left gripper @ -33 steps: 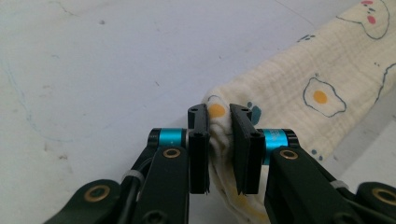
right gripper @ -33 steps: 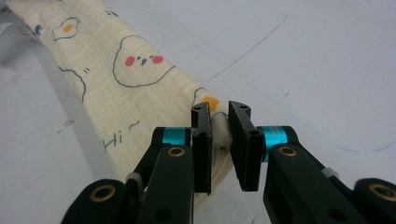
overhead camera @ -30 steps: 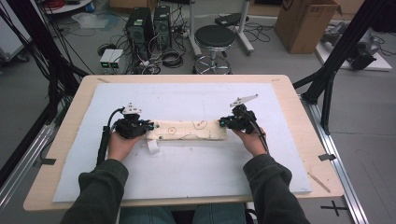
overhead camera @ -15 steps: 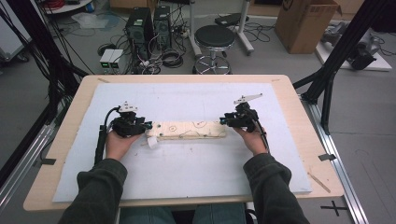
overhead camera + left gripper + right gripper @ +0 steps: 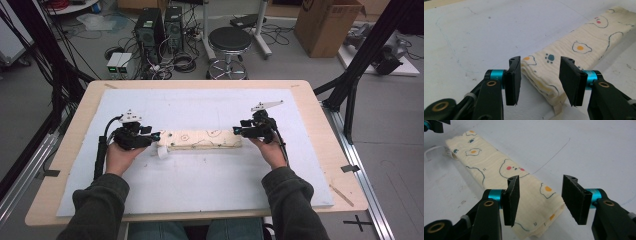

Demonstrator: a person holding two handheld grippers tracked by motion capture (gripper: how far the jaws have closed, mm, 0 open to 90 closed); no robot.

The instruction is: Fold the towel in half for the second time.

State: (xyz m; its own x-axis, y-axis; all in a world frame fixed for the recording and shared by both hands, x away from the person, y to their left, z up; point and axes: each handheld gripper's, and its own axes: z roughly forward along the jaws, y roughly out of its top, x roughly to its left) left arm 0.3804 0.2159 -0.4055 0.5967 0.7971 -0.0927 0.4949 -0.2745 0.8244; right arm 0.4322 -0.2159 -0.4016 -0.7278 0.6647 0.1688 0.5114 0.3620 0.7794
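A cream cloth (image 5: 202, 139) printed with fried eggs and bear faces lies folded into a long strip across the middle of the white mat (image 5: 200, 185). My left gripper (image 5: 152, 136) is at its left end and my right gripper (image 5: 239, 131) at its right end. The left gripper (image 5: 541, 80) has just been opening; the cloth's end (image 5: 541, 75) lies between the jaws and the pads stand clear of it. The right gripper (image 5: 540, 200) has also just been opening, with the other end of the cloth (image 5: 541, 202) under and between its jaws, untouched by the pads.
A small white label (image 5: 162, 151) sticks out at the cloth's left end. The mat covers most of the wooden table (image 5: 320, 100). Beyond the table stand a black stool (image 5: 230, 40), computer cases (image 5: 150, 25) and a cardboard box (image 5: 327, 25).
Both grippers have gone from shut on the cloth's ends to open, letting the strip go. The cloth stays flat in place. The left hand has lifted slightly.
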